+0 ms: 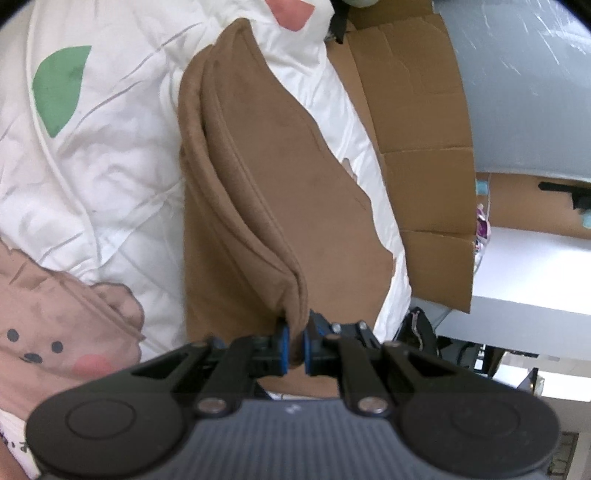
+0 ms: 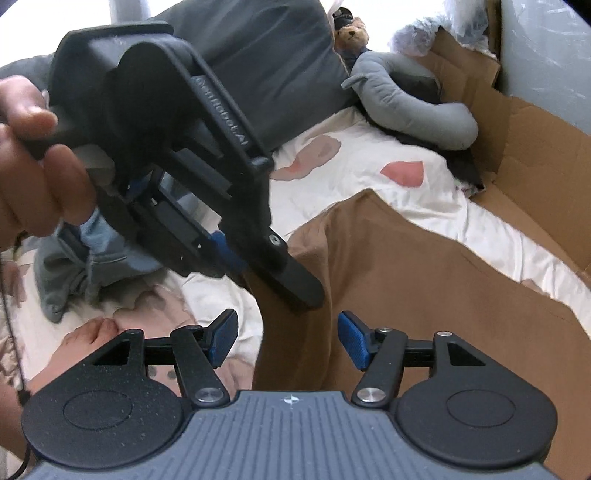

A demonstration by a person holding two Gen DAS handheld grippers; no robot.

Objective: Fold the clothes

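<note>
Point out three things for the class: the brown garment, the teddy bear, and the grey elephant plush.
brown garment [image 1: 258,147]: left wrist view, on its folded upper layer.
teddy bear [image 2: 352,35]: right wrist view, on its face.
grey elephant plush [image 2: 417,110]: right wrist view, on its curved trunk.

Soft, even daylight fills both views. The white printed quilt [image 1: 110,155] appears nearly overexposed, with shadows faint. Fisheye distortion bends edges and darkens corners. The black handheld tool [image 2: 177,155] above the quilt is motion-blurred.
</note>
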